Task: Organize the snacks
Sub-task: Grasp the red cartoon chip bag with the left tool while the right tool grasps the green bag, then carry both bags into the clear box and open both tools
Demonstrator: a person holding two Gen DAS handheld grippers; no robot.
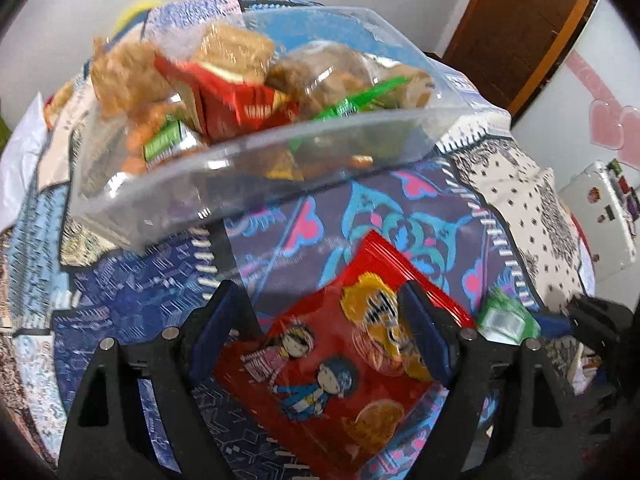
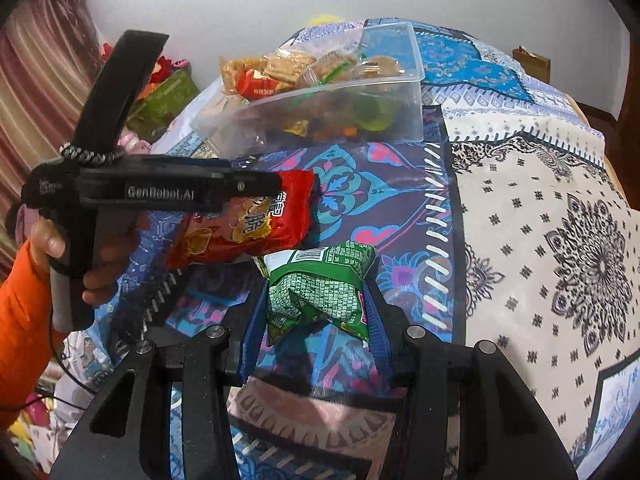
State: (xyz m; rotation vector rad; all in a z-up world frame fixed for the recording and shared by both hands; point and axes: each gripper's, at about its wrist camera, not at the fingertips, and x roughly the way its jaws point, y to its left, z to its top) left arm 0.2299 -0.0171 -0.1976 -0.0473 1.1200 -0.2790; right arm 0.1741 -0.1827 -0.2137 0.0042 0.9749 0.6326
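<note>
Two grippers over a patterned bedspread, left gripper clamped on a red snack bag, right gripper clamped on a green snack packet, both near the clear snack-filled bin

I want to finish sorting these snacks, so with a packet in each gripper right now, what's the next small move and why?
Probably carry the red snack packet in the left gripper forward over the clear container and release it. The jaws are shut on it, it appears lifted off the patterned bedspread, and the container already holds snacks. The right gripper, shut on the green snack packet, could follow.
</note>
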